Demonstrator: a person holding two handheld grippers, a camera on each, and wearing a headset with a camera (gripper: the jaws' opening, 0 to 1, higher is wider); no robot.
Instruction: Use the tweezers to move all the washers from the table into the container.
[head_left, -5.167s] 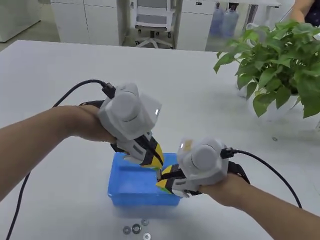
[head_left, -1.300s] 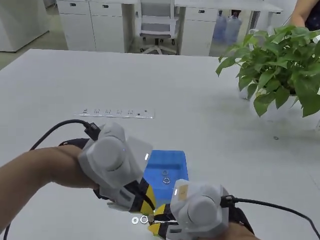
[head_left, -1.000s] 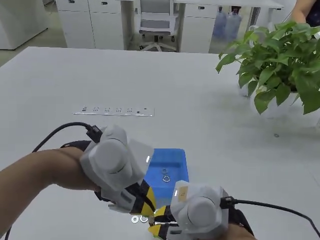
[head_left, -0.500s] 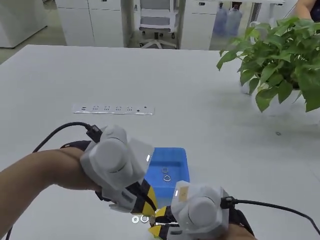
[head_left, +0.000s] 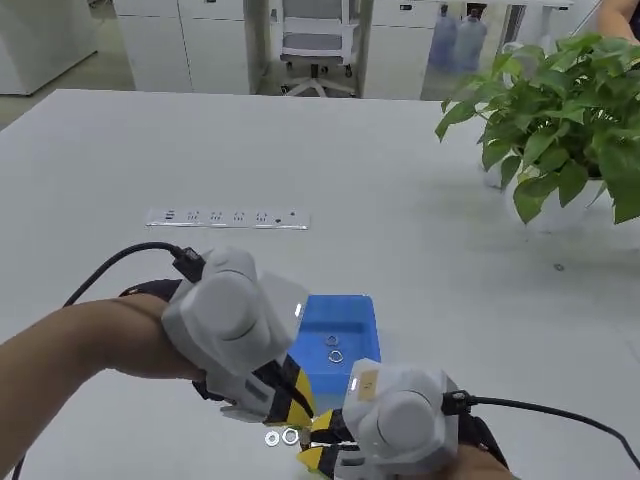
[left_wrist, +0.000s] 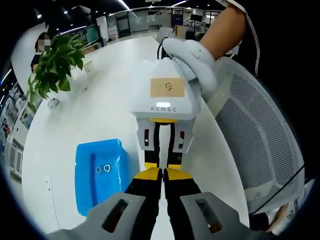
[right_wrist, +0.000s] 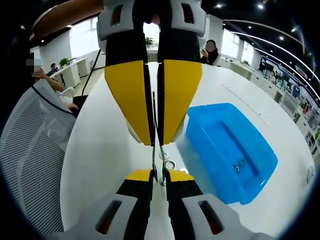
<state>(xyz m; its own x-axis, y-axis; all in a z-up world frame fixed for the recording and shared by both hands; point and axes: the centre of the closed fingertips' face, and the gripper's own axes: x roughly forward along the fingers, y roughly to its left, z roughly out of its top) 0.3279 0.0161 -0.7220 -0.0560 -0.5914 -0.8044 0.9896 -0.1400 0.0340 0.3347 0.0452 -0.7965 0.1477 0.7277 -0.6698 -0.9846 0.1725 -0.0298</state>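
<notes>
Tweezers (right_wrist: 153, 157) tips just beside washers (right_wrist: 170, 164)

Left gripper (head_left: 290, 400) and right gripper (right_wrist: 159, 177) meet tip to tip, jaws nearly closed (both pinching tweezers (right_wrist: 154, 125)); forearms (head_left: 70, 350) converge low.

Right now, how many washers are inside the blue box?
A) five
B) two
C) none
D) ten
B: two washers lie close together on the floor of the blue box, and both gripper views show the same pair.
</notes>
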